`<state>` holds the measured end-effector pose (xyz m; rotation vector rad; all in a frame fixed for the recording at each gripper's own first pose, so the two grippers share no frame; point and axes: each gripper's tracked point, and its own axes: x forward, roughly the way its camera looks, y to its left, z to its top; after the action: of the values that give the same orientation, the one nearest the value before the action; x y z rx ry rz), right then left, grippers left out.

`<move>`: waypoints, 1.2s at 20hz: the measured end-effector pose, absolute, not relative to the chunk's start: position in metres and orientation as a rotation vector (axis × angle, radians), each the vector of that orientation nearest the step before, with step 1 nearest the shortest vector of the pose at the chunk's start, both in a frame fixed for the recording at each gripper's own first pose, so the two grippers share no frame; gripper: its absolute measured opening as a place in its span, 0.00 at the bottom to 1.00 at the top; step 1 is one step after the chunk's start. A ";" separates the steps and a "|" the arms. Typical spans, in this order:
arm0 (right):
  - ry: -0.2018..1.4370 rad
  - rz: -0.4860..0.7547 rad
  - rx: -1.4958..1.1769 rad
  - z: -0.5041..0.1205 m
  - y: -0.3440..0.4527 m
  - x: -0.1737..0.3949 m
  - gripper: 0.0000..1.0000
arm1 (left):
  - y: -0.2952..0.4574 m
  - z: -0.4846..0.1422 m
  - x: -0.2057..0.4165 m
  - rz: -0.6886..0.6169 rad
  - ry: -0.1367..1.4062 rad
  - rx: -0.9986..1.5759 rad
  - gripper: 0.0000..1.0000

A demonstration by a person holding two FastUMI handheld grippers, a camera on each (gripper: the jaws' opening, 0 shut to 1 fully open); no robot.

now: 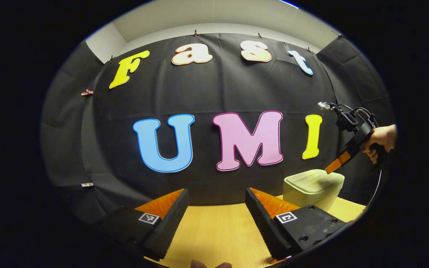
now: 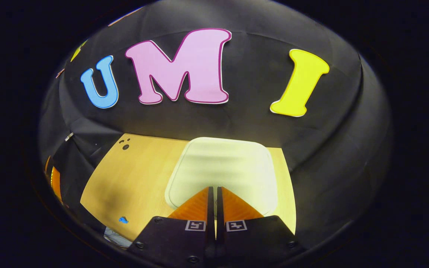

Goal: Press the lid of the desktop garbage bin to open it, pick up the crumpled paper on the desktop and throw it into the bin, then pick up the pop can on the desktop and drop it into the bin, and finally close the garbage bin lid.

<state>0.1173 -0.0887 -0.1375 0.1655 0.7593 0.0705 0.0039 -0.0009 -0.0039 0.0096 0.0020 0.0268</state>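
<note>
Right tool [image 2: 213, 190], fingers together and empty, sits at the closed bin lid [image 2: 223, 163] on the desk [image 2: 140, 175]; light rigid plastic, so press the front edge; left tool [image 1: 216, 201] wide open, empty.

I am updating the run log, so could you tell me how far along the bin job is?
Nothing looks done yet: the bin lid is down. In hand: the right gripper, fingers together, points down at the lid, about to press it. The left gripper waits open over the table. Paper, can and closing remain.
</note>
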 end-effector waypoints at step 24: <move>0.841 0.109 0.193 -0.174 -0.089 0.116 0.05 | -0.001 -0.006 0.002 0.047 0.008 0.017 0.97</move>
<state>0.1160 -0.0888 -0.1745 0.1929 0.8413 0.1089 0.0021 -0.0009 -0.0061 0.0174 0.0080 0.0470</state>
